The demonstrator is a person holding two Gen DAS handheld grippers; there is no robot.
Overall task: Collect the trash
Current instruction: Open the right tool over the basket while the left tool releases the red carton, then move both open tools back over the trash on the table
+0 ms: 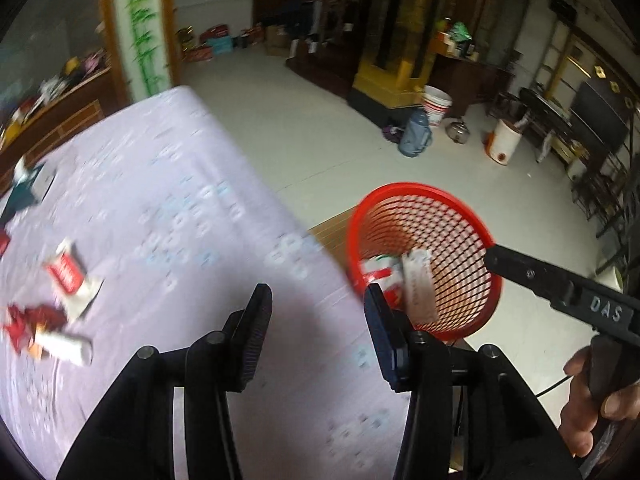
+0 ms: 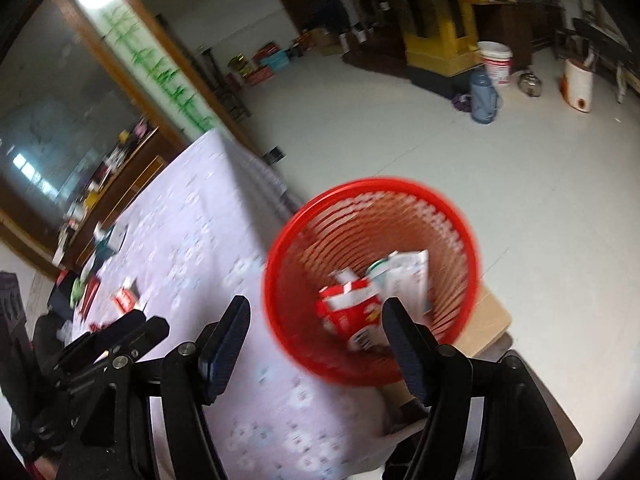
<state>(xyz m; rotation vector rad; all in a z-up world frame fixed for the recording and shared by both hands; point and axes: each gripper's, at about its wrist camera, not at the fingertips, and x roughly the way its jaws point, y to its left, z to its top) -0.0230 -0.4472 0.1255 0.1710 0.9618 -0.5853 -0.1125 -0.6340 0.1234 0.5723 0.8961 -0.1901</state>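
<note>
A red mesh basket [image 1: 424,248] [image 2: 372,216] stands just off the right edge of the lilac-clothed table [image 1: 180,200] [image 2: 188,216]. Inside it lie a red-and-white carton [image 2: 352,312] and a white packet [image 2: 408,276]. More trash lies at the table's left: a red-and-white carton [image 1: 68,276], a crumpled red wrapper [image 1: 28,322] and a white tube [image 1: 68,346]. My left gripper [image 1: 318,328] is open over the cloth with nothing between its fingers. My right gripper [image 2: 316,340] is open too, close to the basket's near rim. One of its fingers [image 1: 520,270] reaches the rim from the right.
The basket rests on a low wooden surface [image 2: 494,316]. A dark teal item [image 1: 24,192] lies at the table's far left. On the pale floor beyond stand a white bucket [image 1: 437,106], a blue jug [image 1: 416,136] and a white container [image 1: 506,140]. A hand [image 1: 592,404] holds the right gripper.
</note>
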